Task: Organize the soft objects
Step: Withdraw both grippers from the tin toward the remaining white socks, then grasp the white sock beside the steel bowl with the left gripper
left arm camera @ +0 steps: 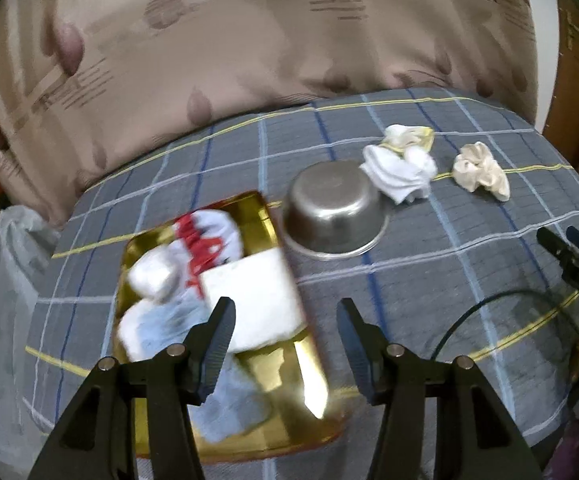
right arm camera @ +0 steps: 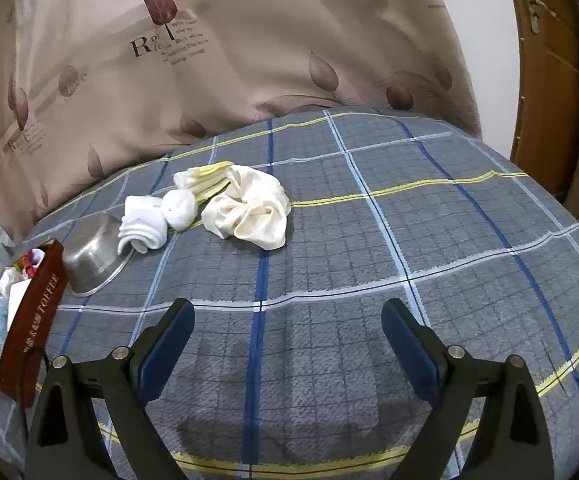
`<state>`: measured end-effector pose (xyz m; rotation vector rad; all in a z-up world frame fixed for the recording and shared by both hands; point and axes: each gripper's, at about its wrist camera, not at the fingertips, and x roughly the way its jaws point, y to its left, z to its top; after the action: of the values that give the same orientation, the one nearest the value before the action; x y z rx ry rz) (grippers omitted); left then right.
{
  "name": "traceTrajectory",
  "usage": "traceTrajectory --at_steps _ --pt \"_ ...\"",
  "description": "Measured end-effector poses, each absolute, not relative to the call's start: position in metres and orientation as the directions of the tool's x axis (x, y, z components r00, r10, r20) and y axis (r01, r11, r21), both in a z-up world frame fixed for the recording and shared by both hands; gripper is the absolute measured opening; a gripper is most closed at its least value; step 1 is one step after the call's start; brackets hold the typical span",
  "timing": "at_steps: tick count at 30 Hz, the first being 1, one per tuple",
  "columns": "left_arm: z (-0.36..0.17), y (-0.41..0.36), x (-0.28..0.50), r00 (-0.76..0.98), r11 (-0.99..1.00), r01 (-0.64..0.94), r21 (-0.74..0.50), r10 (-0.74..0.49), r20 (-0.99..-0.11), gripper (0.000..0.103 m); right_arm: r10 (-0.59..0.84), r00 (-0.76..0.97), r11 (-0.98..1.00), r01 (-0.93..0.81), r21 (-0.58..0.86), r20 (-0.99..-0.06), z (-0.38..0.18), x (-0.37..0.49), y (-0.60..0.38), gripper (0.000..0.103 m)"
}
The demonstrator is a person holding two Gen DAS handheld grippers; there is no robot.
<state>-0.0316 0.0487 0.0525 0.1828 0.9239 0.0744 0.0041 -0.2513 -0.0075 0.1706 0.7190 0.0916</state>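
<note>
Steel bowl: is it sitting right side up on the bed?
No, the steel bowl lies upside down on the plaid blanket, base up and rim down.

Both views forward over plaid bedspread point(right arm camera: 329, 240)

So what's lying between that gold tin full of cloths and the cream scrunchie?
An upturned metal bowl, then a pile of white socks leaning on it, as the left wrist view shows between tin and scrunchie.

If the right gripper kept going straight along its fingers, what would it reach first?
The right gripper, jaws open and empty, points over bare checked blanket. The cream scrunchie lies slightly left of its line, so it would probably be met first, though depth is unclear.
</note>
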Motion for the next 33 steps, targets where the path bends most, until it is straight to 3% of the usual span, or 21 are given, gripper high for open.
traceTrajectory --at_steps 4,22,26,33 --pt "0.05 0.032 -0.015 0.591 0.985 0.048 0.167 0.107 -0.8 0.054 0.159 0.751 0.979 -0.039 0.198 -0.641 -0.007 0.004 -0.252 0.094" --pt "0.05 -0.015 0.12 0.426 0.975 0.14 -0.17 -0.214 -0.879 0.054 0.249 0.752 0.963 -0.126 0.238 -0.61 -0.004 0.0 -0.249 0.097" --pt "0.035 -0.022 0.149 0.324 0.948 0.114 -0.298 -0.319 -0.891 0.054 0.269 0.748 0.958 -0.144 0.247 -0.607 -0.004 0.0 -0.248 0.097" --pt "0.022 -0.017 0.166 0.291 0.925 0.006 -0.38 -0.365 -0.884 0.054 0.296 0.739 0.951 -0.17 0.258 -0.605 -0.004 0.0 -0.246 0.098"
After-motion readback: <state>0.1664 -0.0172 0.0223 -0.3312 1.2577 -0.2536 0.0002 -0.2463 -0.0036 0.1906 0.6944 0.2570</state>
